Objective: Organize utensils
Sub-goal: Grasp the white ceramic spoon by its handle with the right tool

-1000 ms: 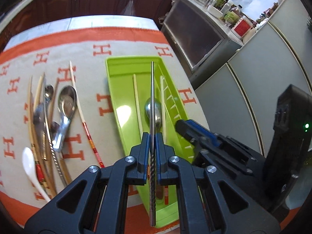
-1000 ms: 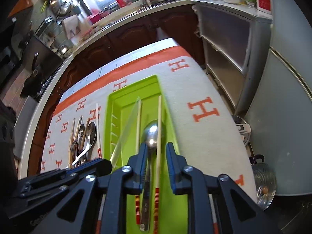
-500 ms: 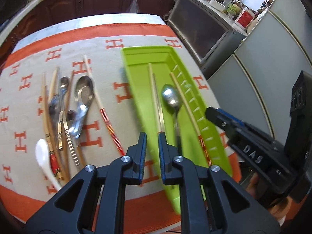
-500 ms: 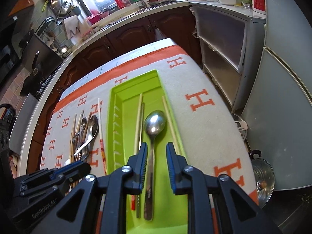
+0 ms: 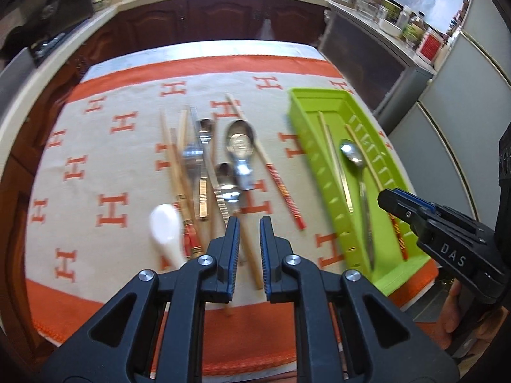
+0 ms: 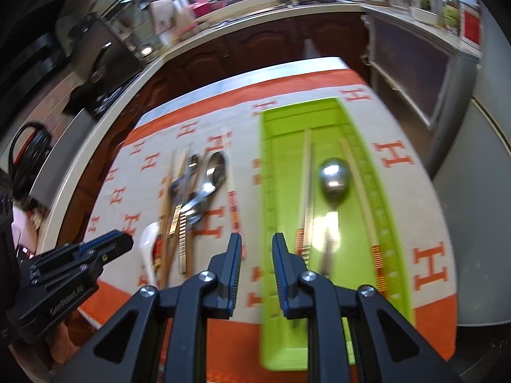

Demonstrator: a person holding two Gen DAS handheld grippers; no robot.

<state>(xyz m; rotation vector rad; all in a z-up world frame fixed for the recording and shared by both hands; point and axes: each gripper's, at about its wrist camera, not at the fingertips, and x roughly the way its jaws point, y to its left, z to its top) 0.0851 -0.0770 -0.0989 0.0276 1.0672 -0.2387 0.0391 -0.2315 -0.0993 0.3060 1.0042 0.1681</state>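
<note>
Left gripper fingers slightly apart, empty, over loose pile of metal spoons and wooden chopsticks. Right gripper same, empty. Best: pick one piece, grip mid-handle, carry to bright green plastic tray.

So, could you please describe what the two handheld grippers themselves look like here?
Both are matte black plastic. The left gripper and right gripper each have two flat fingers lined with ribbed blue pads, triangular cut-out linkage arms and silver pivot screws. Seen side-on, the right's body reads "DAS" in white; the left's white lettering is too blurred to read.
</note>
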